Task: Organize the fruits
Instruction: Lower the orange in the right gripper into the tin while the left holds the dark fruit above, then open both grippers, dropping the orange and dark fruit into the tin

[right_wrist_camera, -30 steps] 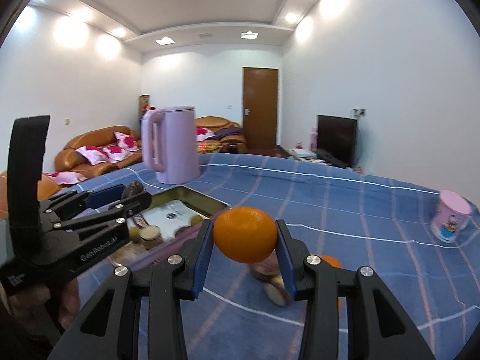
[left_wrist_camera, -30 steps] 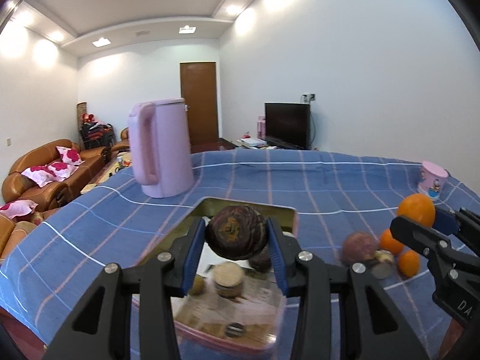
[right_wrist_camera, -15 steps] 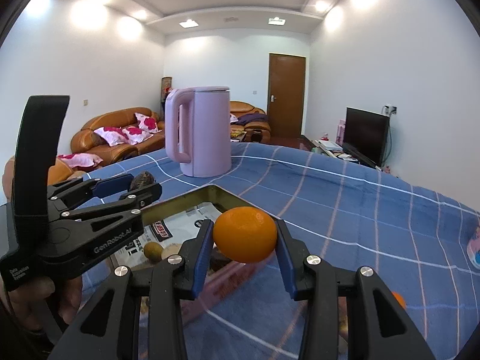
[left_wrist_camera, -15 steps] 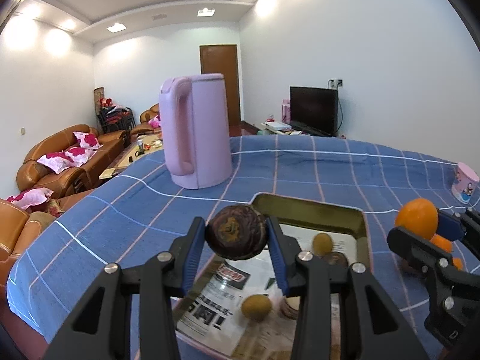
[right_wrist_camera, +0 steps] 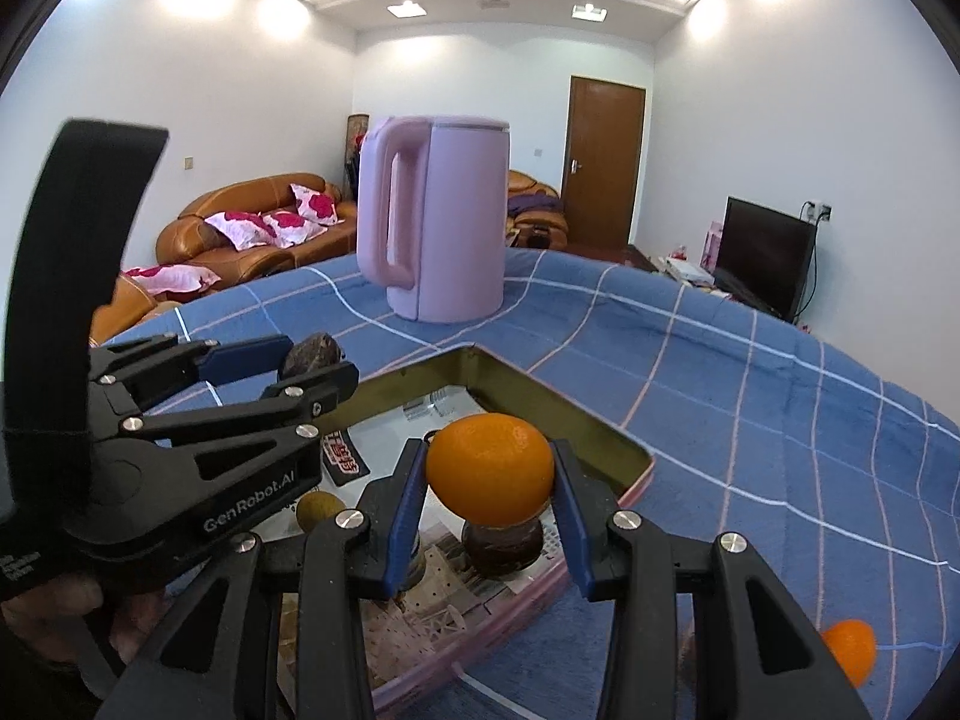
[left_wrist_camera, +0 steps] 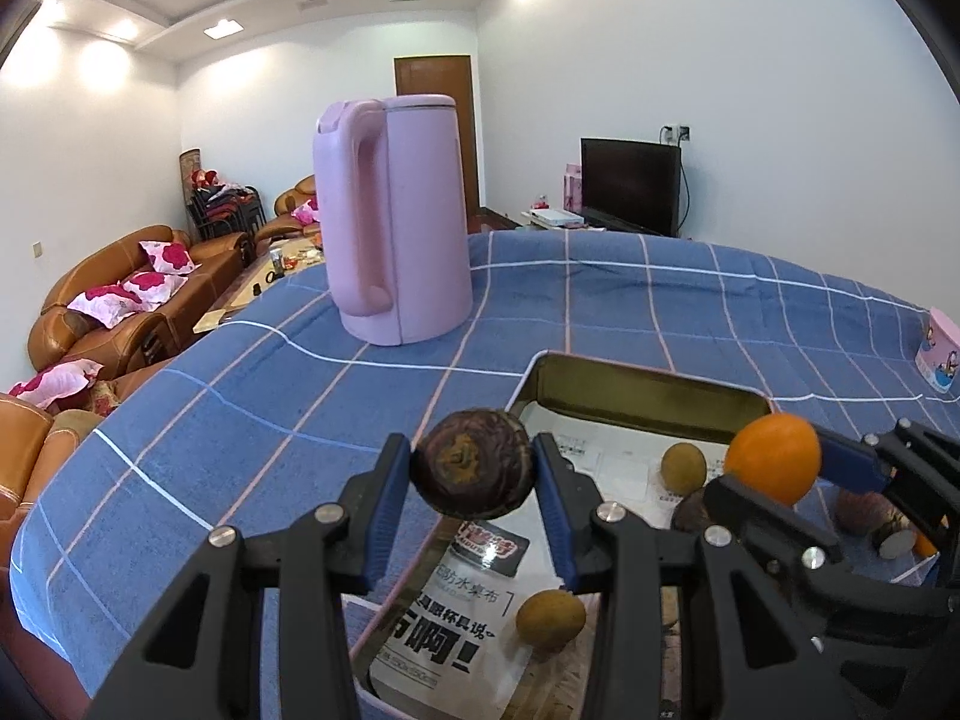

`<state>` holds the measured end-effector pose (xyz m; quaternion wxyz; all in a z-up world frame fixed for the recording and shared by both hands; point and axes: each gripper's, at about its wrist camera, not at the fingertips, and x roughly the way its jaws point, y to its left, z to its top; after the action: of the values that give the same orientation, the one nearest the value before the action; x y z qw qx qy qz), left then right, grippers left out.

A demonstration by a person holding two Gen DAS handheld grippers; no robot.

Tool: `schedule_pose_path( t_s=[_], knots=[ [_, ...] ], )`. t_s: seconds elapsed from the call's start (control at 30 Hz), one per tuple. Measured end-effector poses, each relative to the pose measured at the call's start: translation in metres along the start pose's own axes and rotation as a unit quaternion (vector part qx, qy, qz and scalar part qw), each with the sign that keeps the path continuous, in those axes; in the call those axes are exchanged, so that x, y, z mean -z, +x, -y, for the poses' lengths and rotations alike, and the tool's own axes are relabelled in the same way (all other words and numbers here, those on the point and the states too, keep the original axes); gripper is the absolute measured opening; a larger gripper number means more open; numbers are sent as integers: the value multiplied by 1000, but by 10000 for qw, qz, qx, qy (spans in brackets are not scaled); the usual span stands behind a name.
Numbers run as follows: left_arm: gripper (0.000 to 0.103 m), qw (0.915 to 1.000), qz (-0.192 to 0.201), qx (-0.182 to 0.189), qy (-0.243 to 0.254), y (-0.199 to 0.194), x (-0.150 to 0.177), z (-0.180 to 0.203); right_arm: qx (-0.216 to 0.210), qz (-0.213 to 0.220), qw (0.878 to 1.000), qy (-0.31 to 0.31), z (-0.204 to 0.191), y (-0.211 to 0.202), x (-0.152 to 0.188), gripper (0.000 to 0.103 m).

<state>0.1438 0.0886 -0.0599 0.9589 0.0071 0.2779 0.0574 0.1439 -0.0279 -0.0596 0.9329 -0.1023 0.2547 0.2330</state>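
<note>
My left gripper (left_wrist_camera: 473,456) is shut on a dark purple-brown round fruit (left_wrist_camera: 474,471), held above the near left corner of a paper-lined metal tray (left_wrist_camera: 636,387). My right gripper (right_wrist_camera: 489,453) is shut on an orange (right_wrist_camera: 489,471) over the tray's (right_wrist_camera: 558,396) right part. Directly under the orange a dark fruit (right_wrist_camera: 501,546) lies in the tray. Two small yellow-brown fruits (left_wrist_camera: 683,468) (left_wrist_camera: 551,621) also lie on the paper. In the right wrist view the left gripper (right_wrist_camera: 318,360) shows at left with a hand below it.
A tall pink kettle (left_wrist_camera: 396,216) stands on the blue checked cloth beyond the tray. A pink cup (left_wrist_camera: 939,354) is at the far right. Outside the tray to the right lie a purplish fruit (left_wrist_camera: 858,510) and another orange (right_wrist_camera: 849,648). Sofas lie past the table's left edge.
Both grippers have carried their fruits leftward and forward, from beside the loose fruit on the cloth to over the tray. The kettle looms nearer. Neither grip has changed.
</note>
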Motion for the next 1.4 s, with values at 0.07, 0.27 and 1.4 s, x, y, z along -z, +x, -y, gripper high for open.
schedule_pose_path(
  t_s=[0.07,0.27,1.4],
  knots=[
    [43,10000,-21,-3,34,-1,1,1,-8,-16,10000,14,0,1,0,43],
    [43,9999,-91,-5,104,5,0,5,-18,-174,9998,29,1,10,-2,43],
    [44,9995,-151,-111,239,9,0,7,-86,-447,9988,170,5,24,-1,44]
  ],
)
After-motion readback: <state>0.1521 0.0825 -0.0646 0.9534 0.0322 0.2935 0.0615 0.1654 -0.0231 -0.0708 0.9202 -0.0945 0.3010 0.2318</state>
